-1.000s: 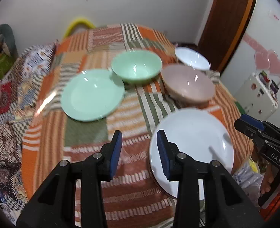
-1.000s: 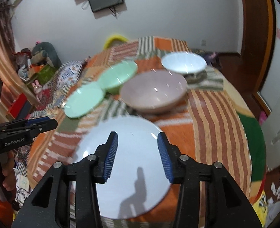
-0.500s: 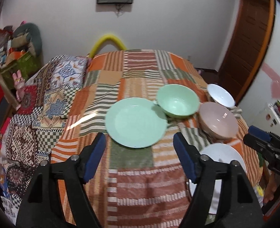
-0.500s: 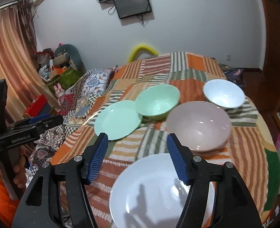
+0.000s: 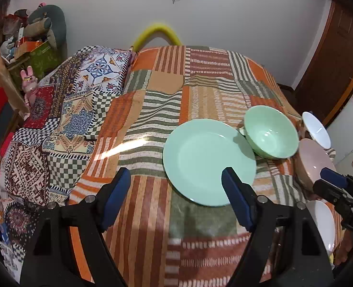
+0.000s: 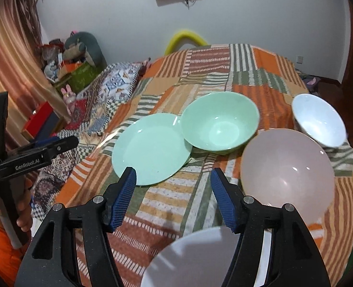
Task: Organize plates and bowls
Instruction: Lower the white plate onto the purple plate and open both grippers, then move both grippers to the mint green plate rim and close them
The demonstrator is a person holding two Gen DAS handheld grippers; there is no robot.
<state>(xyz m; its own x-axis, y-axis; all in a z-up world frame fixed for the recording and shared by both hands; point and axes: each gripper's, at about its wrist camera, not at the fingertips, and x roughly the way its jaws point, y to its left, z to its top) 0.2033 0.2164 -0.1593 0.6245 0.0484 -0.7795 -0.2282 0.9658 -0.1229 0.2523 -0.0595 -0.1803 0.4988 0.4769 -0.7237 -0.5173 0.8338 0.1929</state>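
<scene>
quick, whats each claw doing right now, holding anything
Left claw: jaws opening, nothing between them, above the bedspread beside the green plate.
Right claw: open, holding nothing, above the bedspread.

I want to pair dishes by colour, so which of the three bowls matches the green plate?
The green bowl, right beside the green plate; the others are a pink bowl and a white bowl.

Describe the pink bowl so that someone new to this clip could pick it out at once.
Start at the striped patchwork blanket covering the bed. Five dishes sit at its near end; the pink bowl lies between the small white bowl and the white plate. It is the only pink dish, and the widest bowl.
</scene>
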